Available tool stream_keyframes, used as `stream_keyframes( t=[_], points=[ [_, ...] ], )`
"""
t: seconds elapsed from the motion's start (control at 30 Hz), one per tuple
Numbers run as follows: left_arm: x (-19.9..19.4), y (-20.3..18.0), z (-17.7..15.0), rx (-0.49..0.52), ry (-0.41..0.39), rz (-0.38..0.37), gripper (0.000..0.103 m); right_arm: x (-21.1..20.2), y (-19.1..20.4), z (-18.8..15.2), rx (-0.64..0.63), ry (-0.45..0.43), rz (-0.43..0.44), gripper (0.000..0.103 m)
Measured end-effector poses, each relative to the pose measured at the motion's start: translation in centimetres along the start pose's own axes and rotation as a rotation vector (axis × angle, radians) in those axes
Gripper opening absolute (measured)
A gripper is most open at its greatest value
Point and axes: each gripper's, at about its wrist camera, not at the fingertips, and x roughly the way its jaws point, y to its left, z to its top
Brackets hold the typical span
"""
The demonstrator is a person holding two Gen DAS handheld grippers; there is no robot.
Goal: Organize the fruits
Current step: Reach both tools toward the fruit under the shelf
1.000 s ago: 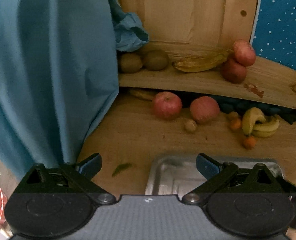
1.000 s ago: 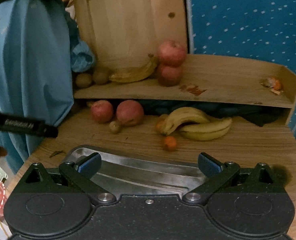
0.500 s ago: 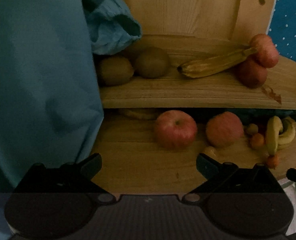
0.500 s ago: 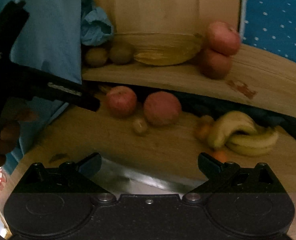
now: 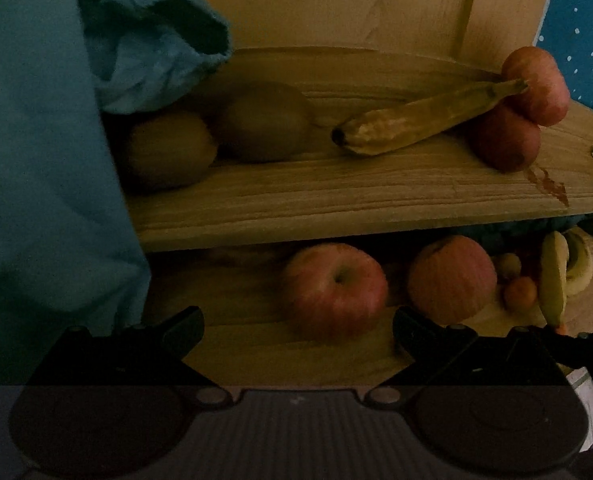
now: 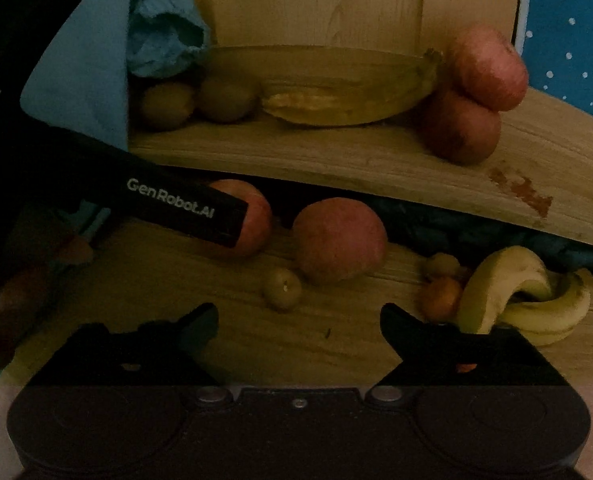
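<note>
Red apple (image 5: 334, 288) lies on the table under the wooden shelf (image 5: 336, 196), just ahead of my left gripper (image 5: 298, 326), fingers spread and empty. I'm approaching; next, straddle and close.

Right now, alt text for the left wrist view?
Open left gripper faces a red apple on the wooden table, a second apple to its right. The shelf above holds two kiwis, a browned banana and two stacked apples; teal cloth fills the left.
</note>
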Motion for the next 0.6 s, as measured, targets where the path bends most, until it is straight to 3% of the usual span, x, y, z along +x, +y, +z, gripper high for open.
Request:
stream_keyframes(
  t=[0.23,0.4,0.6],
  points=[
    [1.6,0.2,0.7,0.003,0.018,-0.028,0.102,2.0,0.2,0.5,0.006,0.027,0.019,0.073],
    [2.3,0.3,1.1,-0.002,0.027,-0.048,0.101,2.9,0.2,0.6,0.016,0.045,0.033,0.056],
    [3.3,-0.3,1.6,0.01,0.039,-0.07,0.092,3.4,0.3,0.6,0.025,0.049,0.039,0.049]
  ],
)
